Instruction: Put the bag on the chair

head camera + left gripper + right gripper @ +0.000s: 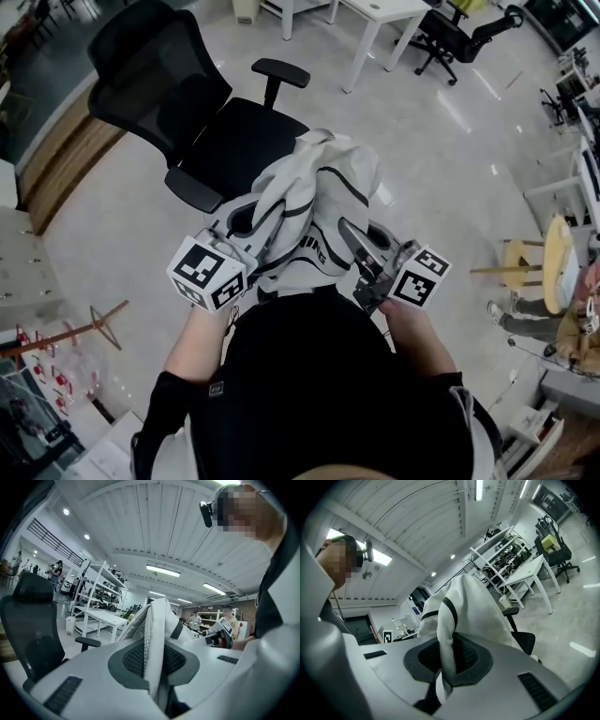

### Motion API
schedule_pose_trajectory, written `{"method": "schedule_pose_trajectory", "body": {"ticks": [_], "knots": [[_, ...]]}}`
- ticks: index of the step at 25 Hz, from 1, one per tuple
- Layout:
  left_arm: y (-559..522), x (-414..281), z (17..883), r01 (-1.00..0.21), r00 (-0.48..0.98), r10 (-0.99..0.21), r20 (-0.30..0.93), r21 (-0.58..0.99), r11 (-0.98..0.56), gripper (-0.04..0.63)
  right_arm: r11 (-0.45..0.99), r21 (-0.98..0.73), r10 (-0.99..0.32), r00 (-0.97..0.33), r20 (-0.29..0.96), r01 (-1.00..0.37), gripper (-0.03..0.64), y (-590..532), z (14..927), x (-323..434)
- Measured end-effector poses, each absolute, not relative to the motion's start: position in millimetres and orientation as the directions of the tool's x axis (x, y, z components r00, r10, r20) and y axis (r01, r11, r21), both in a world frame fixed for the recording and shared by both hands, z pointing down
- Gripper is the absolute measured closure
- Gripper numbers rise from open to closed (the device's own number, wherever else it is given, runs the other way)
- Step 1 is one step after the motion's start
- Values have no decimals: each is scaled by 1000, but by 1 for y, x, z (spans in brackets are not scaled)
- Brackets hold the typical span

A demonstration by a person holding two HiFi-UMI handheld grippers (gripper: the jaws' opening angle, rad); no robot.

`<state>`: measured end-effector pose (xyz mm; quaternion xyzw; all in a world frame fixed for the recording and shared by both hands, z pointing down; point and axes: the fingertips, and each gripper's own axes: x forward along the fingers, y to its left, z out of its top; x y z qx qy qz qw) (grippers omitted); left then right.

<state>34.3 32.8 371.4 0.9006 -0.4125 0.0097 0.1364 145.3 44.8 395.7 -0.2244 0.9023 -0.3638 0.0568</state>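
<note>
**Position of task item.** The white fabric bag with dark trim (317,192) hangs in the air in front of the person, bunched and crumpled. It is carried between both tools and is not resting on anything. In the head view its far end overlaps the near right corner of the seat of the black mesh-backed office chair (239,141). Whether it touches the seat cannot be told. The bag's longer run points away from the person, toward the chair.

**Governing relation.** The chair lies ahead and to the left of the grip points, with the seat facing the person and bare. The left gripper (246,223) is the nearer of the two to the seat. The right gripper (361,246) sits on the side away from it.

**Tongs, left.** The jaws are clenched, with a fold of white bag fabric pinched upright between the pads. The jaws are nearly together because the fabric is thin.

**Tongs, right.** These are likewise clamped on a narrow fold of the same bag, with dark trim showing just above the grip.

**Assessment.** The bag is in carry and not yet placed. The coming move calls for a forward and leftward travel over the seat before either grip is let go.
</note>
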Motion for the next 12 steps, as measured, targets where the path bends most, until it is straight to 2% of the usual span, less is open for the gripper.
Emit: {"method": "schedule_pose_trajectory", "body": {"ticks": [12], "knots": [[-46, 153, 362, -817, 569, -810, 139, 211, -537, 540, 704, -655, -347, -938, 20, -274, 575, -48, 378, 276]]}}
